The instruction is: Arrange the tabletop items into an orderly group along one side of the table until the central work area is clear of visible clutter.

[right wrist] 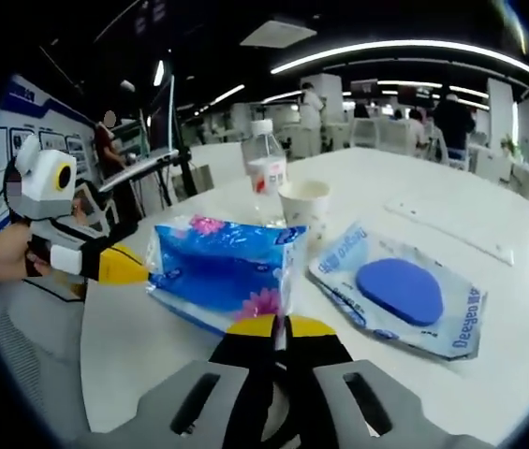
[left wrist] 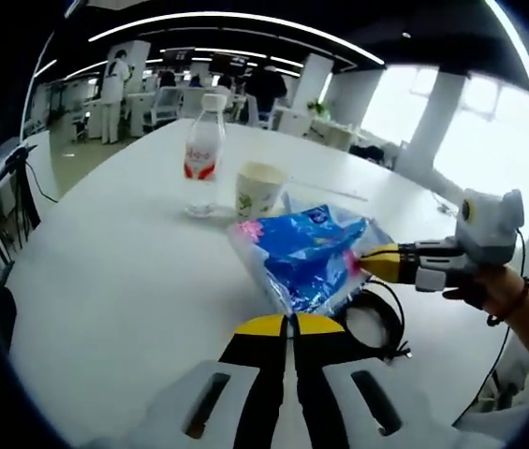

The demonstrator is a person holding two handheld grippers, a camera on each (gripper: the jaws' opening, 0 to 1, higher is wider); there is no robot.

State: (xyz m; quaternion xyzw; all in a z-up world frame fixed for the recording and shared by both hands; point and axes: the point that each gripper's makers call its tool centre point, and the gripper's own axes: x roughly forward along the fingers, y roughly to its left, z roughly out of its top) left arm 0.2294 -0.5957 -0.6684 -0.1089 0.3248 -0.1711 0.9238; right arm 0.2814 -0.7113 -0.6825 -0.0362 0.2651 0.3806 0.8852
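So the blue tissue pack (left wrist: 306, 257) is the thing in play here, sitting mid-desk (left wrist: 114, 281) and tipped up off the surface on one side. The right tool (right wrist: 278, 327) has its yellow tips pinched together on the pack's near edge, so I'd call that clamped on the pack; from the left gripper view you can see the same tool (left wrist: 369, 259) coming in from the side with its nose right at the pack's end.

The left tool (left wrist: 290, 325) has its jaws closed tight with nothing between them, parked just short of the pack. The pack lies straight ahead of it, long axis running roughly away and slightly across, so the left one is close but the right one actually has it.

Everything else relative to the pack:
- paper cup (left wrist: 258, 190) just behind it
- water bottle (left wrist: 203, 154) beyond the cup, a bit to the side
- a flat packet with a blue oval pad (right wrist: 400, 290) just beside the pack, on the far side from the left tool (right wrist: 105, 262)
- a black cable loop (left wrist: 381, 323) tucked under or against the pack's near end

My guess is that the pack gets dragged toward the cup and bottle to make the group.
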